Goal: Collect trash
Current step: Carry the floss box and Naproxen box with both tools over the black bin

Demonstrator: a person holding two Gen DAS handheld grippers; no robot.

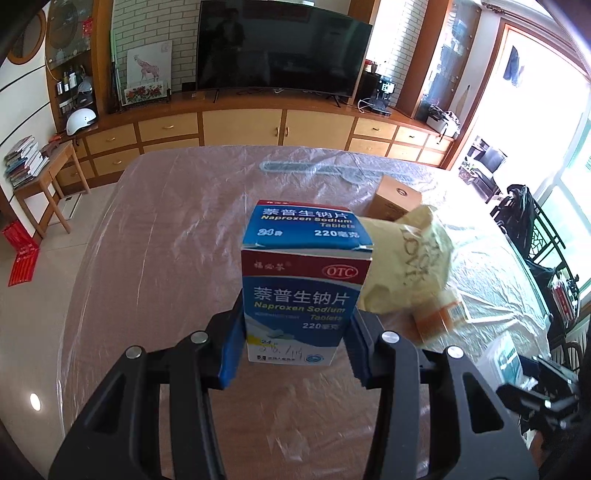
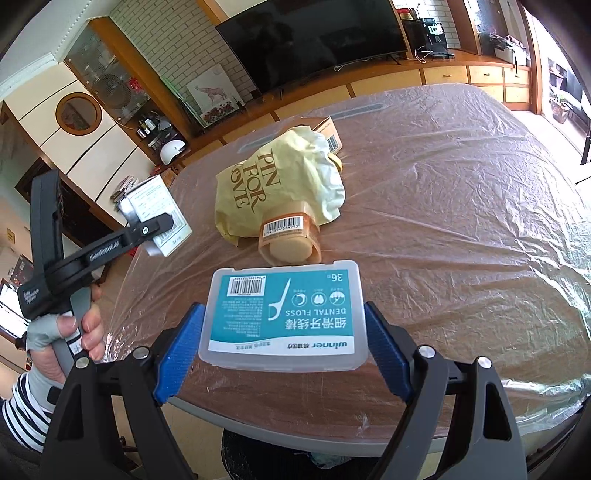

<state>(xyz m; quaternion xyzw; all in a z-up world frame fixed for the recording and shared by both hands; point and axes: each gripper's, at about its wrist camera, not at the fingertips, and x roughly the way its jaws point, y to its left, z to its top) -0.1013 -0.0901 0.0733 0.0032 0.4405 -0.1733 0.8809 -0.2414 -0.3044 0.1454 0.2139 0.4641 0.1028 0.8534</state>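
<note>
This is a home living room. A large dark television (image 1: 282,51) stands on a long wooden sideboard with pale drawers (image 1: 240,127), against a white brick wall (image 1: 155,22). A giraffe picture (image 1: 144,68) leans beside it, and a white helmet (image 1: 80,121) lies further left. Books (image 1: 24,160) are stacked on a small wooden side table (image 1: 48,173). The tabletop (image 1: 166,229) wears a clear plastic cover, and bright windows (image 1: 561,122) light the right side.

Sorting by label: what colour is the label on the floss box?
Teal with white print, on the floss box in the right claw; clearest in the right wrist view.
</note>
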